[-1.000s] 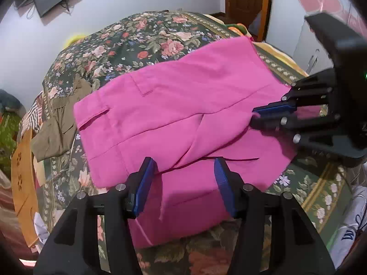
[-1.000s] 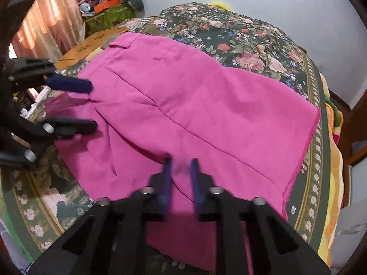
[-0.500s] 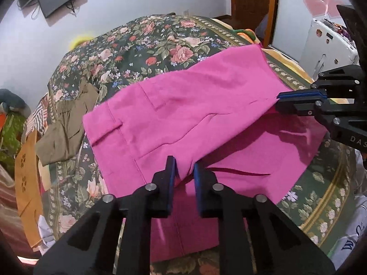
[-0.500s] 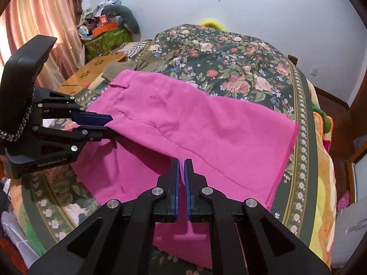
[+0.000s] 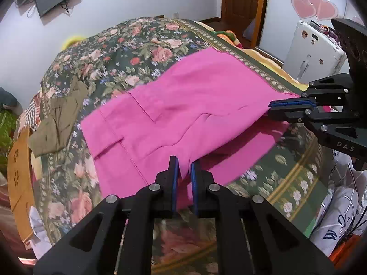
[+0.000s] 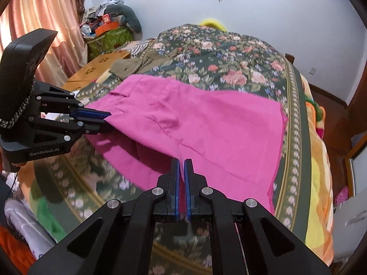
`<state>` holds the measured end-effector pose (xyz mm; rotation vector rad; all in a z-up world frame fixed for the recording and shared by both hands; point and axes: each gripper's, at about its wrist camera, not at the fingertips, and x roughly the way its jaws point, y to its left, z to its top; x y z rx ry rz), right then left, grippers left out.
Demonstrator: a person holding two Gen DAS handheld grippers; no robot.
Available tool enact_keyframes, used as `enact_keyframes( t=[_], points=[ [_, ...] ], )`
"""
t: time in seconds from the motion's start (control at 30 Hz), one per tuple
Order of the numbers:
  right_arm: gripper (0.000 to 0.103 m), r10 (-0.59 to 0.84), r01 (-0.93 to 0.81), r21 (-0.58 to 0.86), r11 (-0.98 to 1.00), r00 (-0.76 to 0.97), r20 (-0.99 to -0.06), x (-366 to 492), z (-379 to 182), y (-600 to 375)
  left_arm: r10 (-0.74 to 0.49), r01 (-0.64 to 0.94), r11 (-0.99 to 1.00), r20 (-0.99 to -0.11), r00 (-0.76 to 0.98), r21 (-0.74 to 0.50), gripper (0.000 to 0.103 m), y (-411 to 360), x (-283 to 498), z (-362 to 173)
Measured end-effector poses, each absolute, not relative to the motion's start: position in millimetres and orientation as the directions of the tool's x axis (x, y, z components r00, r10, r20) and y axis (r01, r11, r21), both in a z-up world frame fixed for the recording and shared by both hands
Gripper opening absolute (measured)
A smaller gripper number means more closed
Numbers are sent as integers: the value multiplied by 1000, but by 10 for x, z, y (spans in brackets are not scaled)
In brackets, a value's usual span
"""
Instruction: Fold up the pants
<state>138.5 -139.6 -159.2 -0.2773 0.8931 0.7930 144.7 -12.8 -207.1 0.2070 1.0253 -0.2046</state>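
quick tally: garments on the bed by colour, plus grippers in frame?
Pink pants: 1
Olive-brown garment: 1
Grippers, left gripper and right gripper, each shut on the pink pants' near edge: 2
Total: 4, all on or over the floral bedspread

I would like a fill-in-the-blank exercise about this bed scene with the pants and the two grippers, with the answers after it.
1. The pants being folded are ____ in colour.
2. Both the left gripper and the right gripper are shut on the ____.
3. The bedspread under the pants has a ____ pattern.
4. Beside the pants lies an olive garment, which neither gripper ____.

Missing words: pink; pants; floral; touches
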Motion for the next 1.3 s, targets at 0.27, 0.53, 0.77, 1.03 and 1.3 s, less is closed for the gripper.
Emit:
enact_keyframes(
  t=[0.27,0.53,0.77,1.03,1.3],
  points=[
    [4,473,-691,95,717,383,-793,1309,-1699,-1489,-107,236,972,-889,445,2,13,-69,1357,-2111],
    [37,483,-598,156,786,438,-758,1344,-1485,-1837,-110,114,992,-854,508,-59,19,432,1242,-1779],
    [37,423,-471,170,866,507,-751,1444,-1453,-2194,-105,-18,991,-854,510,-132,39,893,1333,-1795],
    [37,391,-382,218,898,465,-795,1510,-1759,-2345,-223,-22,966,-871,437,-258,40,836,1451,-2094],
    [9,407,-372,251,894,438,-802,1530,-2017,-2256,-143,-39,983,-878,457,-181,9,787,1400,-2111]
  ],
)
